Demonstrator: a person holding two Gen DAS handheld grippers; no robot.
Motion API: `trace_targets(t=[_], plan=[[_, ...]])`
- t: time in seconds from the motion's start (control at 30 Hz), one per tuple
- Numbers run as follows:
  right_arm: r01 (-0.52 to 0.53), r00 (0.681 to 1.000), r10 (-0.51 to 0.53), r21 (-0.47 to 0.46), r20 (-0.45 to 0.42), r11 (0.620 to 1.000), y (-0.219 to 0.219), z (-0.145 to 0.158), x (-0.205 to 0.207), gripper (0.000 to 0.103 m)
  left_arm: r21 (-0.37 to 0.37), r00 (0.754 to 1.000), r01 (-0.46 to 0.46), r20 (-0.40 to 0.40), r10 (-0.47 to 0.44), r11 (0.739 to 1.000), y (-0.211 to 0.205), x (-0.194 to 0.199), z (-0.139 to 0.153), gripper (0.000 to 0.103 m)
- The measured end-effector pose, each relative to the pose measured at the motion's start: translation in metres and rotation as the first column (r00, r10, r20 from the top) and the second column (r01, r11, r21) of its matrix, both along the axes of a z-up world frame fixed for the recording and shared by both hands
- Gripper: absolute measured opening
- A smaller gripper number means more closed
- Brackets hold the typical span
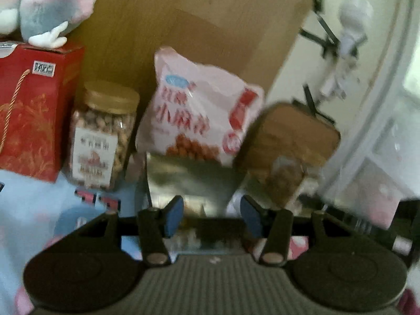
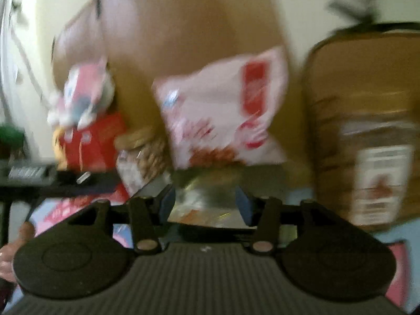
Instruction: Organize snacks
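Note:
A pink-and-white snack bag [image 1: 202,110] leans against a big cardboard box [image 1: 199,26]. A silver foil pouch [image 1: 191,181] lies in front of it. A clear jar of nuts with a gold lid [image 1: 102,136] stands to its left, and a second gold-lidded jar [image 1: 286,152] tilts at its right. My left gripper [image 1: 212,216] is open, its blue pads either side of the pouch's near edge. In the blurred right wrist view my right gripper [image 2: 204,202] is open over the foil pouch [image 2: 207,197], with the pink bag [image 2: 223,113] behind and a large jar [image 2: 367,136] at the right.
A red gift box [image 1: 34,110] with a plush toy [image 1: 50,5] on top stands at the left. Everything sits on a light blue patterned cloth [image 1: 29,204]. A white wall and a black stand [image 1: 325,42] are at the right.

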State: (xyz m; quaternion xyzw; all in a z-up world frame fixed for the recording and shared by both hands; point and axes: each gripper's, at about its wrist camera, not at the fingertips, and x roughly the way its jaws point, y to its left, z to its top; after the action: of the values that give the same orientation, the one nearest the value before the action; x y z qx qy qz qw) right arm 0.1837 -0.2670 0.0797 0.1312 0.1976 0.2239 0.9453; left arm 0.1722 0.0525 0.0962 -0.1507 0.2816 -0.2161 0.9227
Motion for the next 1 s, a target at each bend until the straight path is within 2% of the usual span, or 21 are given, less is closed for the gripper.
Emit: trace_targets(t=[0.07,0.13,0.23,0.37,0.43,0.47,0.5,0.53,0.57,0.63,0.67,0.77,0.9,1.0], plan=[[0.047,0.999,-0.047,0.010,-0.005,0.999,-0.025,-0.004,-0.014,0.053,0.024,0.999,0.030,-0.030,-0.029,0.999,-0.010,-0.015,-0.010,0.049],[0.054,0.997,-0.055,-0.025,-0.047,0.998,-0.035,-0.015,-0.020,0.053,0.020,0.996,0.056,-0.066,-0.055,0.998,-0.019,-0.026,-0.021,0.049],[0.049,0.989,-0.063,-0.105,-0.134,0.993,-0.030,-0.037,-0.019,0.054,0.004,0.992,0.090,-0.090,-0.089,0.996,-0.024,-0.049,-0.036,0.049],[0.035,0.980,-0.062,-0.144,-0.187,0.989,-0.018,-0.057,-0.005,0.057,-0.006,0.991,0.094,-0.094,-0.094,0.996,-0.009,-0.079,-0.044,0.049],[0.036,0.974,-0.070,-0.158,-0.215,0.987,-0.012,-0.066,0.007,0.063,0.000,0.992,0.072,-0.103,-0.072,0.997,0.002,-0.091,-0.045,0.050],[0.034,0.970,-0.067,-0.144,-0.235,0.989,-0.012,-0.070,0.010,0.066,0.004,0.993,0.060,-0.104,-0.060,0.998,0.006,-0.096,-0.044,0.051],[0.030,0.964,-0.058,-0.111,-0.261,0.993,-0.013,-0.074,0.015,0.073,0.008,0.994,0.047,-0.104,-0.046,0.999,0.010,-0.100,-0.044,0.053],[0.027,0.957,-0.052,-0.089,-0.284,0.996,-0.013,-0.077,0.020,0.073,0.011,0.994,0.036,-0.103,-0.035,0.999,0.014,-0.104,-0.044,0.053],[0.032,0.957,-0.053,-0.078,-0.286,0.996,-0.012,-0.078,0.022,0.073,0.013,0.994,0.025,-0.104,-0.024,1.000,0.018,-0.107,-0.044,0.053],[0.007,0.955,-0.022,-0.050,-0.295,0.999,-0.011,-0.077,0.022,0.057,0.009,0.994,0.011,-0.108,-0.010,1.000,0.023,-0.111,-0.045,0.053],[0.001,0.953,-0.013,-0.040,-0.303,0.999,-0.010,-0.076,0.021,0.057,0.005,0.994,0.004,-0.113,-0.004,1.000,0.025,-0.112,-0.046,0.053],[0.000,0.967,-0.021,-0.083,-0.254,0.997,-0.001,-0.069,0.006,0.054,-0.013,0.992,-0.014,-0.124,0.012,1.000,0.032,-0.115,-0.050,0.053],[-0.007,0.992,-0.001,-0.071,-0.124,0.997,0.003,-0.040,-0.029,0.054,-0.038,0.991,-0.032,-0.132,0.026,0.999,0.039,-0.124,-0.052,0.053],[-0.107,0.994,0.105,-0.054,-0.029,0.993,0.016,-0.015,-0.061,0.054,-0.075,0.992,-0.040,-0.126,0.030,0.996,0.050,-0.132,-0.051,0.053]])
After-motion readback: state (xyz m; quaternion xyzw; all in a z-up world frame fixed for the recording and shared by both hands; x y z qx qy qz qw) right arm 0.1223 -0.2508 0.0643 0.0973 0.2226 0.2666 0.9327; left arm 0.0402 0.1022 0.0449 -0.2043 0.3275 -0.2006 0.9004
